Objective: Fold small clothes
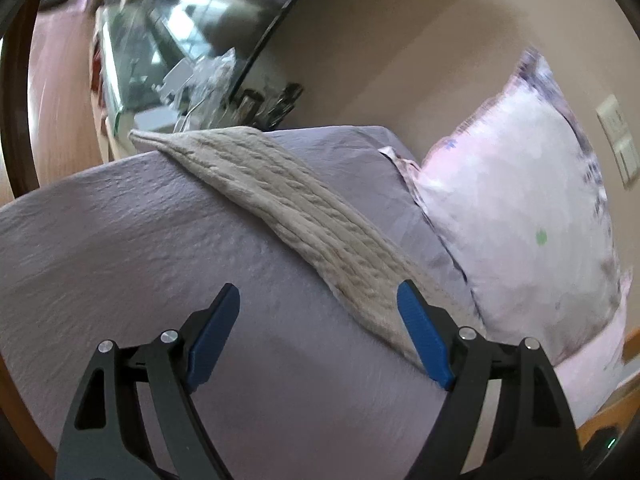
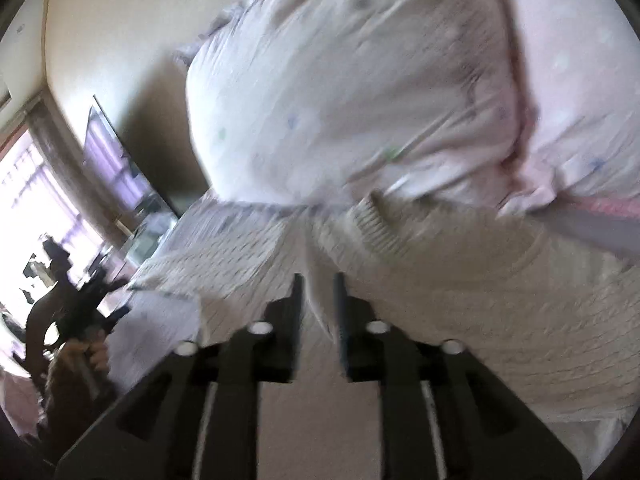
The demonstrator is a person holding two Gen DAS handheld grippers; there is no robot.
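A beige cable-knit garment (image 1: 288, 216) lies stretched in a long band across the lilac bed cover (image 1: 120, 248). My left gripper (image 1: 318, 300) is open with blue pads, just above the cover; its right pad is at the garment's near end. In the blurred right wrist view the same knit (image 2: 460, 272) fills the lower right, ribbed hem (image 2: 380, 228) turned up. My right gripper (image 2: 318, 292) is nearly shut, with a fold of the knit between its fingers.
A large pale pink pillow (image 1: 520, 208) stands against the beige wall on the right; it also shows in the right wrist view (image 2: 360, 92). A dark screen (image 1: 192, 28) and a cluttered shelf are behind the bed. A person's hand with the other gripper (image 2: 80, 312) is at left.
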